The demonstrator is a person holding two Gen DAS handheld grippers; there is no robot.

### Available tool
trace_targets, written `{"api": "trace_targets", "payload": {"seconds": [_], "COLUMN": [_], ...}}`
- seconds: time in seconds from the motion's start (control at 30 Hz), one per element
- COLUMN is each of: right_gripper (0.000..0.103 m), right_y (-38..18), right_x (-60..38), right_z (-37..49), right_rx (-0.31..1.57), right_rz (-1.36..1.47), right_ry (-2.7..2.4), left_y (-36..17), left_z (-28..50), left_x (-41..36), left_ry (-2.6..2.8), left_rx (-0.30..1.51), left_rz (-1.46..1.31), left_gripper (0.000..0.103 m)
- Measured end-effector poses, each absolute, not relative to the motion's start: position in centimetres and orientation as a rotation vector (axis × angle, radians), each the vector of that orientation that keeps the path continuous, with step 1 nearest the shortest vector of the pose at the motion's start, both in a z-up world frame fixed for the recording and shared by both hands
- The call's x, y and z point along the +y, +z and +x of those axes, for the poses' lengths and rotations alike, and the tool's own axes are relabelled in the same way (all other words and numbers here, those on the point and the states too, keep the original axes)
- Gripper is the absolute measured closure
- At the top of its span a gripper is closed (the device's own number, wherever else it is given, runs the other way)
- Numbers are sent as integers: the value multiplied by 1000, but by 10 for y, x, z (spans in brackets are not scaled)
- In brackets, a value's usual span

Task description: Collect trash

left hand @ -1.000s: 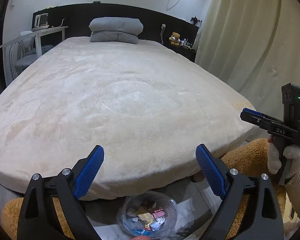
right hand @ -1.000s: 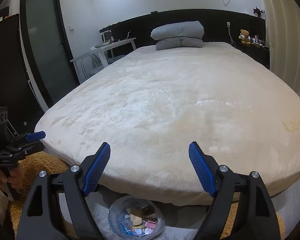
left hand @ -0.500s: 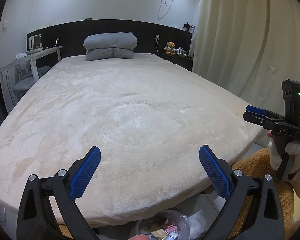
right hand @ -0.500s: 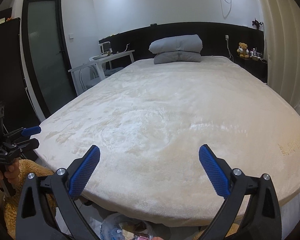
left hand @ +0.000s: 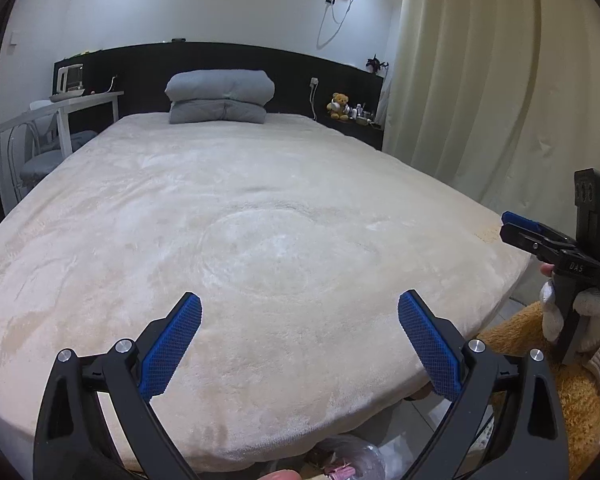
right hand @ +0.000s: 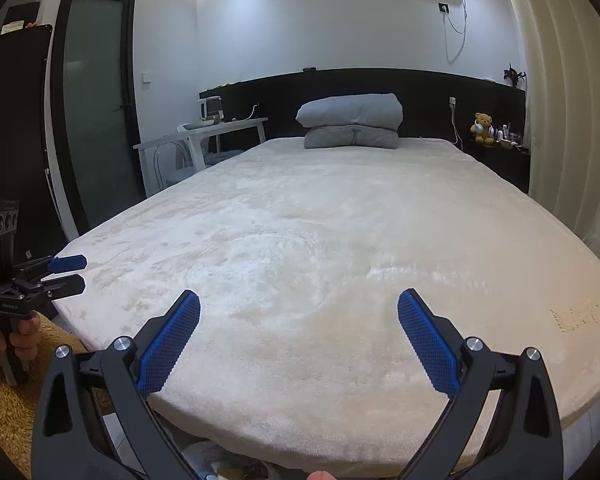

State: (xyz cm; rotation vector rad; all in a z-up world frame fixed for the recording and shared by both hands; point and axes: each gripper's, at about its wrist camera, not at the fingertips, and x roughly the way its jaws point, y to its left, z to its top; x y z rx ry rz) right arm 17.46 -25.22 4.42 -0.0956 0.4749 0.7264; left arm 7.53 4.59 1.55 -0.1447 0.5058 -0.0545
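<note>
A clear plastic bag (left hand: 342, 458) with coloured wrappers inside lies on the floor below the foot of the bed, mostly cut off by the bottom edge of the left wrist view. My left gripper (left hand: 299, 300) is open above the cream bed cover with nothing between its blue pads. Empty as well, my right gripper (right hand: 299, 298) stands wide open over the same cover. Each gripper shows in the other's view: the right gripper (left hand: 507, 226) at the far right in a gloved hand, the left gripper (right hand: 70, 273) at the far left. No trash lies on the bed.
The wide bed (right hand: 340, 240) fills both views, with a folded grey duvet (right hand: 352, 124) at its head. A white desk (right hand: 204, 134) and a dark door (right hand: 94, 120) are on the left, curtains (left hand: 480, 92) on the right. Brown plush (left hand: 572, 408) lies by the bed's corner.
Both cameras tilted upward, so the bag slid from plain view to the bottom edge. Both pairs of jaws spread wider. The left hand shifted a little across the foot of the bed.
</note>
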Motion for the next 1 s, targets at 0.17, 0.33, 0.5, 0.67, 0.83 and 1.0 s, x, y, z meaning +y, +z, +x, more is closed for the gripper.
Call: {"api": "trace_targets", "payload": {"seconds": [0.17,0.33,0.5,0.67,0.83,1.0], "right_gripper": [5,5,5,5,5,5], "right_y": [44,39,36,36,35,35], "right_x": [-252,-242,-241,-245,-245,-245], "right_z": [169,167,168,168,168,170], "right_rx": [451,463,467,460,462,465], "right_rz": [-108,-159,-168,-149,-148,-148], "right_ry": [715,699,689,673,682,688], "left_y": [15,10,11,13,13,12], "left_z": [69,68,62,58,60,63], "left_x": [39,43,48,50,50,48], "left_ry": [-51,-23,3,2,17,12], "left_rx": [491,522,512,493,493,496], "left_rz": [-112,-134,-152,-158,-149,-139], "left_gripper": [7,7,7,7,6,6]}}
